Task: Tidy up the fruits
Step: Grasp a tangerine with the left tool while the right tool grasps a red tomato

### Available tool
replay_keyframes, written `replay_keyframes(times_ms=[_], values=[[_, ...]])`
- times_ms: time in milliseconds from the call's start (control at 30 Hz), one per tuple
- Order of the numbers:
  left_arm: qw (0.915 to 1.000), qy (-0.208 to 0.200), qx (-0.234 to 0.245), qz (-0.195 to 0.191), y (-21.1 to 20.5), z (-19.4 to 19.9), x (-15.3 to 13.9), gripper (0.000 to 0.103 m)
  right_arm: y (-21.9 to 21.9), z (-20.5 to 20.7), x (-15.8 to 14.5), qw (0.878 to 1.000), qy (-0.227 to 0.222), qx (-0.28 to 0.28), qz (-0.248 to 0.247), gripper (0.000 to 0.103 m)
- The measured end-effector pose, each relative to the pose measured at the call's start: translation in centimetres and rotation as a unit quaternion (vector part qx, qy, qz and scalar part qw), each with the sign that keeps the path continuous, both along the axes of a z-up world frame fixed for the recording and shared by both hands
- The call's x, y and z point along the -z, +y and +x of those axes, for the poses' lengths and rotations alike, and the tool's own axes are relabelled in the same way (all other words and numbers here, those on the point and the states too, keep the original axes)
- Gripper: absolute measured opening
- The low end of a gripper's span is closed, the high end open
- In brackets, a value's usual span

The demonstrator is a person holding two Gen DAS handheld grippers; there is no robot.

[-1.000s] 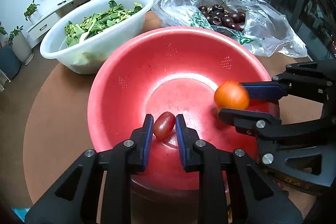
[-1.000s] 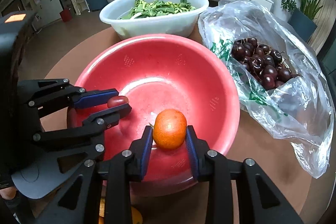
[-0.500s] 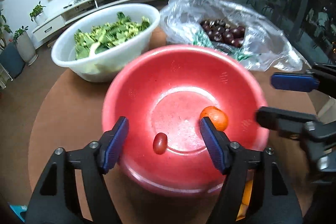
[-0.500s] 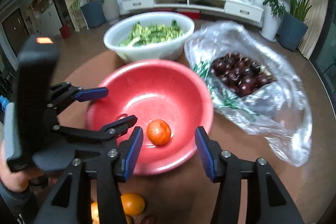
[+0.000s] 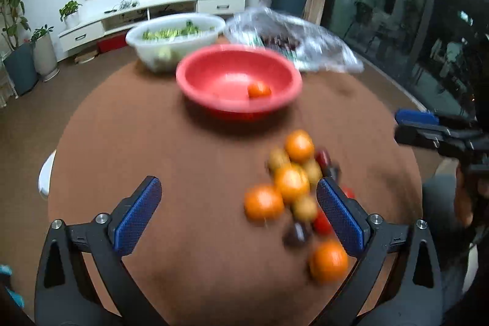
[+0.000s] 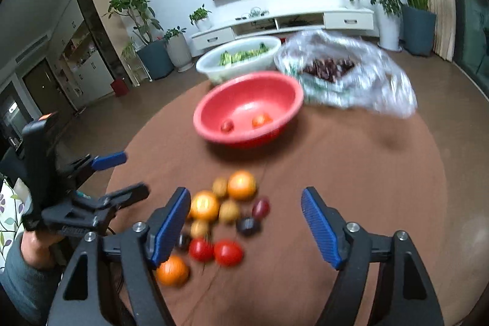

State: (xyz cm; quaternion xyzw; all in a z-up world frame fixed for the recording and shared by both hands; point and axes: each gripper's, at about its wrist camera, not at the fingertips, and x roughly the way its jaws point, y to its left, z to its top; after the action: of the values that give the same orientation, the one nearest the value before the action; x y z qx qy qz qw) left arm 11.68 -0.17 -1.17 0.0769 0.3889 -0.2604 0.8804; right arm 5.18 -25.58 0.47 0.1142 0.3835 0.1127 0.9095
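You are holding both hand-held grippers, left (image 5: 238,213) and right (image 6: 244,222), spread and empty over tightly packed fruit (image 6: 214,213); a grab risks scattering neighbours across the surface (image 6: 351,173)

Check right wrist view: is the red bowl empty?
No, the red bowl holds an orange and a small red tomato.

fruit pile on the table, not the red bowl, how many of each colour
orange fruits: 4
yellow-brown fruits: 3
red fruits: 3
dark fruits: 2
total: 12 (the frames are blurred, so the small ones are a best count)
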Motion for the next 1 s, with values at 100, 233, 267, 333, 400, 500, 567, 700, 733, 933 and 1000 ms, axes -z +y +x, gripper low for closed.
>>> replay_keyframes(times_ms=[100, 233, 267, 333, 400, 500, 567, 700, 733, 933, 1000], values=[[0.9999, -0.002, 0.015, -0.002, -0.3, -4.3, 1.0, 0.103, 0.6, -2.3, 1.8, 1.000, 0.016, 0.000, 0.014, 0.077], [0.9989, 0.003, 0.033, 0.032, -2.2, -7.3, 2.7, 0.102, 1.3, -4.2, 3.7, 0.999, 0.031, 0.005, 0.018, 0.077], [0.9985, 0.005, 0.036, 0.042, -2.7, -7.6, 3.1, 0.099, 1.3, -4.4, 4.2, 0.999, 0.036, 0.007, 0.021, 0.077], [0.9981, 0.005, 0.039, 0.046, -3.4, -7.7, 3.3, 0.087, 1.2, -4.9, 4.7, 0.999, 0.040, 0.012, 0.024, 0.078], [0.9976, 0.007, 0.044, 0.053, -4.0, -7.7, 3.6, 0.077, 1.1, -5.4, 5.0, 0.999, 0.042, 0.015, 0.028, 0.077], [0.9965, 0.015, 0.052, 0.064, -4.7, -7.8, 4.3, 0.065, 0.9, -5.9, 5.0, 0.999, 0.040, 0.020, 0.028, 0.077], [0.9959, 0.016, 0.056, 0.070, -5.3, -7.5, 4.5, 0.065, 0.7, -6.0, 5.0, 0.999, 0.037, 0.023, 0.026, 0.078], [0.9946, 0.026, 0.062, 0.079, -6.0, -6.7, 5.4, 0.050, 0.6, -6.0, 5.2, 0.999, 0.040, 0.023, 0.029, 0.077], [0.9944, 0.029, 0.064, 0.079, -6.1, -6.7, 5.6, 0.047, 0.7, -5.9, 5.2, 0.998, 0.041, 0.023, 0.029, 0.077], [0.9940, 0.038, 0.076, 0.070, -6.4, -6.7, 5.9, 0.034, 0.7, -5.9, 5.4, 0.998, 0.043, 0.024, 0.027, 0.077], [0.9944, 0.040, 0.075, 0.063, -6.2, -6.8, 5.9, 0.034, 0.7, -5.8, 5.4, 0.999, 0.042, 0.023, 0.026, 0.077]])
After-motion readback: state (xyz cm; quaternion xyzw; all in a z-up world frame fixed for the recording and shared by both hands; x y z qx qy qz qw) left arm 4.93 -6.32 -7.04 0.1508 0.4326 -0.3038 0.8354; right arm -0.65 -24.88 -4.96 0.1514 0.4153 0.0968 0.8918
